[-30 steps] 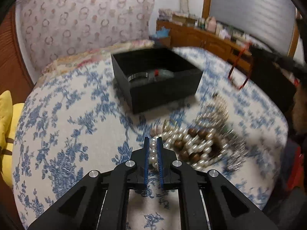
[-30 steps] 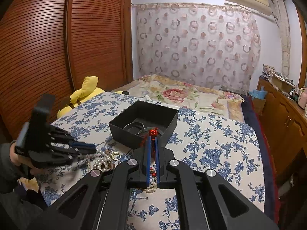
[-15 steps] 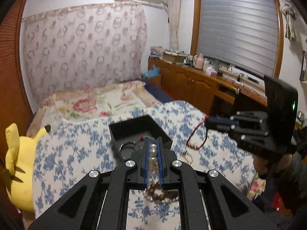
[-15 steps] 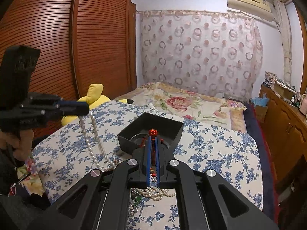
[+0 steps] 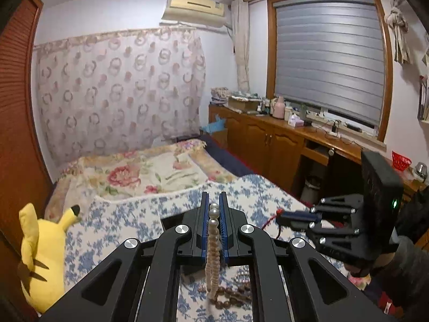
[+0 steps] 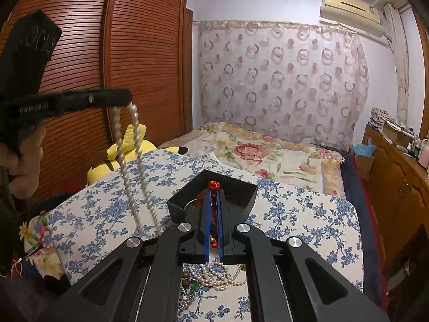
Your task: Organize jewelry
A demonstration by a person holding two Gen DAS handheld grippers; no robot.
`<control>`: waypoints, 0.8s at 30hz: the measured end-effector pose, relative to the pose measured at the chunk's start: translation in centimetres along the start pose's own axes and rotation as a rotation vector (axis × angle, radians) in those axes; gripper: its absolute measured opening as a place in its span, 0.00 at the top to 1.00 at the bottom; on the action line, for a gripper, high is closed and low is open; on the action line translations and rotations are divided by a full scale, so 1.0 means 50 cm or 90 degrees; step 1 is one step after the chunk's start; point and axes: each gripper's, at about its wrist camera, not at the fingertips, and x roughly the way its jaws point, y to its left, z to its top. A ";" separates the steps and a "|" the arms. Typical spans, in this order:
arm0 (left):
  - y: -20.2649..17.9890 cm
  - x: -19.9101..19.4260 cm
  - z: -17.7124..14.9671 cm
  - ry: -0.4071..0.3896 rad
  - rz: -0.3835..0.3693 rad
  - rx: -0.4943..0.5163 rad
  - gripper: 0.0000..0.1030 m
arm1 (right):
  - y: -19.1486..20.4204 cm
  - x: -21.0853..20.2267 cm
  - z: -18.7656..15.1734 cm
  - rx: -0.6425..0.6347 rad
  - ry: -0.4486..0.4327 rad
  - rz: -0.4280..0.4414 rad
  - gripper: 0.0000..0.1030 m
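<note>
Left hand-held gripper clamped on pearl necklace; strand hangs below its tips toward bed. Right hand-held gripper clamped on red cord bracelet; black box just ahead, loose jewelry pile beneath.

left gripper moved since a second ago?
Yes. In the right wrist view the left gripper rose from bedspread level to high against the wardrobe.

Black box partly behind jaws
</note>
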 end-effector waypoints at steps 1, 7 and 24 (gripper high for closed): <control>-0.001 -0.002 0.006 -0.003 0.001 0.001 0.94 | 0.001 0.000 0.003 -0.001 -0.002 0.000 0.95; -0.001 0.009 0.056 -0.022 0.020 0.009 0.94 | 0.004 0.007 0.026 -0.011 -0.010 -0.005 0.95; 0.060 0.125 0.122 0.007 0.061 -0.019 0.93 | -0.018 0.119 0.077 -0.039 0.004 -0.036 0.95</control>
